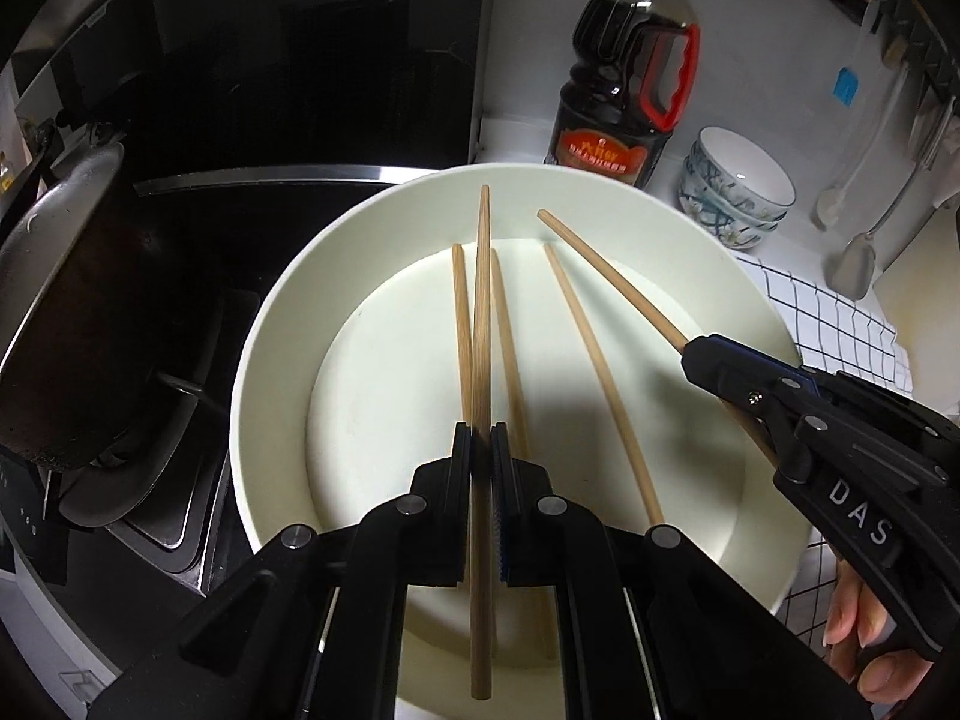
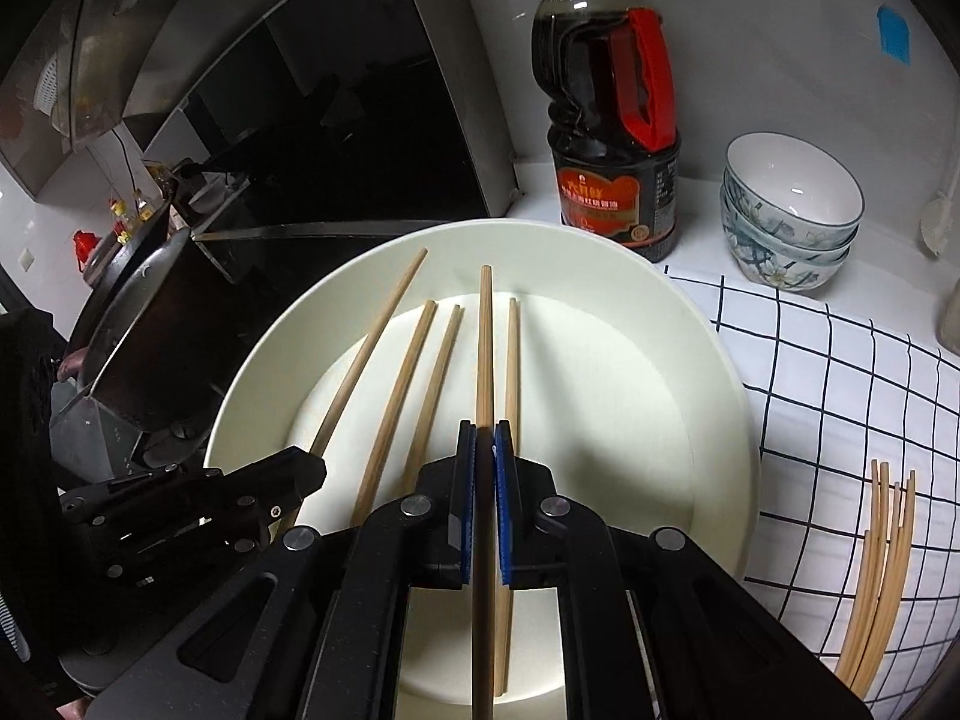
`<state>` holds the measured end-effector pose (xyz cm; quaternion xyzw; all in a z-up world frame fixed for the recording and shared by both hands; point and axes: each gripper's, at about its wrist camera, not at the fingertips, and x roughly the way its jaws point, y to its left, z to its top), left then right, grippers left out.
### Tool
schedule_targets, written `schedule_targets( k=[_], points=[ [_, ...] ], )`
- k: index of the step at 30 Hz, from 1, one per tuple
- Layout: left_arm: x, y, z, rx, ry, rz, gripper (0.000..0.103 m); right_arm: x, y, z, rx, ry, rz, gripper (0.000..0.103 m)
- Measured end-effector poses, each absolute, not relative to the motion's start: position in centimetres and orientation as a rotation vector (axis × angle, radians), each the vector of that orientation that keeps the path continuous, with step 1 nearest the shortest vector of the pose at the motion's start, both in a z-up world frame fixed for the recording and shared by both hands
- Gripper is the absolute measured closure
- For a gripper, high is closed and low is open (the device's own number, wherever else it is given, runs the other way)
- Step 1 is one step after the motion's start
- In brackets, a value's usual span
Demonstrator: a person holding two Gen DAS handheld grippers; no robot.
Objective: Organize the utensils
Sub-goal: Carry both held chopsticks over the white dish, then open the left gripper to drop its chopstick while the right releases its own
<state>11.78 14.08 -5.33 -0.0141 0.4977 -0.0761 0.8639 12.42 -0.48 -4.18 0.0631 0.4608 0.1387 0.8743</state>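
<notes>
A large cream plate [image 1: 276, 324] [image 2: 708, 396] lies on the counter with three loose wooden chopsticks [image 1: 600, 372] [image 2: 438, 372] lying in it. My left gripper [image 1: 480, 438] is shut on one chopstick [image 1: 482, 300] and holds it above the plate. It also shows at the left of the right wrist view [image 2: 300, 468], with its chopstick [image 2: 372, 342]. My right gripper [image 2: 485, 435] is shut on another chopstick [image 2: 485, 336]. It shows in the left wrist view [image 1: 702, 360], with its chopstick [image 1: 606, 270].
Several chopsticks [image 2: 876, 564] lie on a checked white cloth [image 2: 840, 396] to the right of the plate. A soy sauce bottle [image 1: 624, 84] [image 2: 612, 120] and stacked bowls [image 1: 738, 186] [image 2: 786, 210] stand behind. A dark pot [image 1: 78, 312] sits on the stove at left. Ladles [image 1: 864, 240] hang at right.
</notes>
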Motion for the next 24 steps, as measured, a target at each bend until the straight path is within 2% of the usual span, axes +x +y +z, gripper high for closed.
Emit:
schedule_targets(
  k=[2,4,5,6,7,10,15,24],
  points=[
    [11.9,14.4,-5.5,-0.039,1.055,-0.15,0.093,12.6,-0.5,-4.3,0.126,0.974,0.284,0.097],
    [11.7,14.9,-5.5,-0.055,1.06,-0.135,0.077,12.7,-0.7,-4.3,0.129,0.982,0.272,0.096],
    [11.6,15.1,-5.4,-0.057,1.053,-0.123,0.061,12.6,-0.9,-4.2,0.135,0.98,0.271,0.092],
    [11.4,15.3,-5.2,-0.058,1.043,-0.11,0.053,12.5,-1.1,-4.1,0.135,0.979,0.264,0.09],
    [11.1,15.6,-4.9,-0.059,1.024,-0.094,0.038,12.3,-1.2,-4.0,0.131,0.973,0.26,0.088],
    [10.5,16.2,-4.3,-0.061,1.006,-0.073,0.035,11.7,-1.6,-3.6,0.12,0.966,0.253,0.088],
    [9.8,16.8,-3.6,-0.085,1.0,-0.043,0.027,10.4,-2.0,-2.8,0.117,0.954,0.255,0.08],
    [8.0,16.5,-2.4,-0.089,0.98,-0.023,0.021,7.8,-2.8,-1.4,0.109,0.934,0.26,0.069]
  ],
)
